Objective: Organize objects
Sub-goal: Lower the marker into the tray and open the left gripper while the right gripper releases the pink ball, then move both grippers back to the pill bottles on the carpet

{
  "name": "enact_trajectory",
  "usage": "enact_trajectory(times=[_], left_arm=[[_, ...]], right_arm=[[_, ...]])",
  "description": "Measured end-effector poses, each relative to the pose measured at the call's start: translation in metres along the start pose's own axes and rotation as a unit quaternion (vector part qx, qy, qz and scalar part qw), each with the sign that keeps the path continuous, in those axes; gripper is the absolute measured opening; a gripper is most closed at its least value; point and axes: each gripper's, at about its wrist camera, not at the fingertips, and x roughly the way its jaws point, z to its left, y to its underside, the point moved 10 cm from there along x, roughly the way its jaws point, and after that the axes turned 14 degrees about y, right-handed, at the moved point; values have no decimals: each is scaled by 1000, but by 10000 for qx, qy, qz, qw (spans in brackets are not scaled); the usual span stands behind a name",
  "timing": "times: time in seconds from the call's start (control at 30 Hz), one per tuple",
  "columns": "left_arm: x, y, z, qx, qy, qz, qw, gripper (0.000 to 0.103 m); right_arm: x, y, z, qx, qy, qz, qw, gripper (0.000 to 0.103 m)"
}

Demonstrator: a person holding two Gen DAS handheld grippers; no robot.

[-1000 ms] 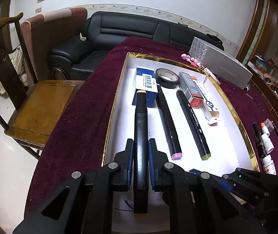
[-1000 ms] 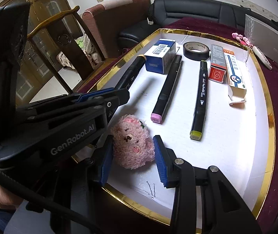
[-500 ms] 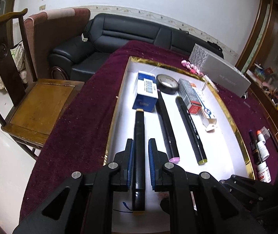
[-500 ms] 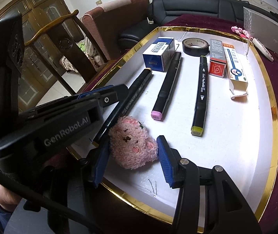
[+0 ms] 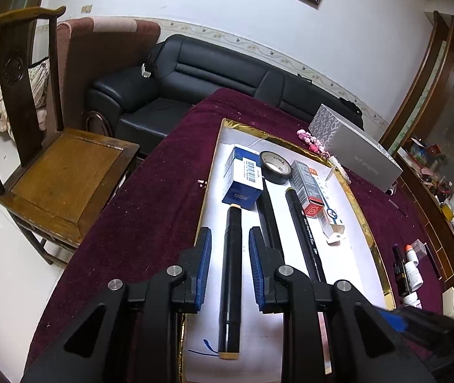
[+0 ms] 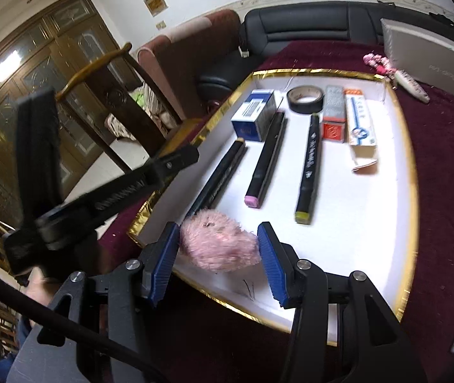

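Since the earlier frame the left gripper (image 5: 229, 263) has let go of the black marker (image 5: 230, 274): its jaws have just been opening and now stand apart, clear of it, at lower centre on the white tray (image 5: 345, 255). The right gripper (image 6: 219, 257) jaws, also widening, flank the pink plush toy (image 6: 219, 245) at lower centre, seemingly not clamped.

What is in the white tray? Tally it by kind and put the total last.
Markers: 3
Boxes: 3
Tape roll: 1
Pink plush toy: 1
Total: 8
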Motion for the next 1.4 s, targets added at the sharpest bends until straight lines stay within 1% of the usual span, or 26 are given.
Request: enact_trajectory(times=[0.13, 0.23, 0.33, 0.43, 0.5, 0.63, 0.7, 0.73, 0.77, 0.87, 0.9, 0.93, 0.97, 1.03, 1.1, 1.17, 1.23, 1.27, 1.3, 1.4], left_arm=[[0, -1, -7, 61, 84, -52, 9999, 20], [-2, -1, -13, 131, 28, -53, 9999, 20], [-4, -1, -22, 202, -30, -54, 9998, 20], [-6, 6, -40, 258, 85, 104, 9996, 20], [-7, 13, -59, 358, 234, 226, 9988, 20], [-4, 32, -106, 561, 561, 602, 9950, 20], [4, 51, -138, 637, 826, 973, 9898, 20], [8, 59, -152, 653, 928, 1136, 9870, 20], [13, 70, -171, 679, 1076, 1328, 9829, 20], [31, 104, -223, 657, 1598, 1937, 9657, 20], [39, 115, -239, 660, 1680, 2149, 9598, 20], [45, 123, -250, 657, 1724, 2268, 9563, 20], [52, 130, -262, 643, 1721, 2376, 9538, 20], [63, 139, -277, 652, 1587, 2497, 9530, 20], [75, 143, -287, 605, 1454, 2542, 9542, 20], [87, 147, -292, 531, 1327, 2632, 9541, 20], [98, 149, -298, 516, 1256, 2627, 9553, 25], [103, 150, -301, 580, 1169, 2627, 9560, 27], [108, 151, -303, 649, 1136, 2620, 9561, 31], [123, 159, -304, 998, 886, 2636, 9553, 32]], right_arm=[[-20, -3, -19, 188, 10, -124, 9997, 50], [-32, -4, -34, 362, -15, -178, 9992, 50], [-43, -5, -50, 487, 39, -265, 9985, 53], [-55, -5, -67, 687, 65, -389, 9969, 52], [-63, -7, -83, 815, 115, -468, 9955, 52], [-82, -7, -136, 1212, 467, -650, 9894, 52], [-91, -6, -165, 1458, 627, -690, 9849, 52], [-96, -4, -185, 1615, 778, -695, 9813, 52], [-100, -3, -200, 1719, 890, -731, 9784, 52], [-111, 1, -245, 2080, 1239, -896, 9661, 53], [-113, 3, -259, 2197, 1339, -946, 9617, 53], [-114, 7, -271, 2310, 1420, -982, 9575, 53], [-113, 11, -281, 2397, 1472, -987, 9545, 53], [-111, 21, -295, 2560, 1459, -942, 9510, 53], [-109, 22, -301, 2735, 1258, -881, 9495, 53], [-111, 20, -299, 2821, 1082, -917, 9488, 53], [-112, 17, -300, 2857, 1046, -957, 9478, 53], [-111, 17, -300, 2871, 1026, -950, 9477, 53], [-110, 18, -299, 2890, 1003, -906, 9477, 53], [-106, 29, -308, 2947, 1034, -686, 9475, 53]])
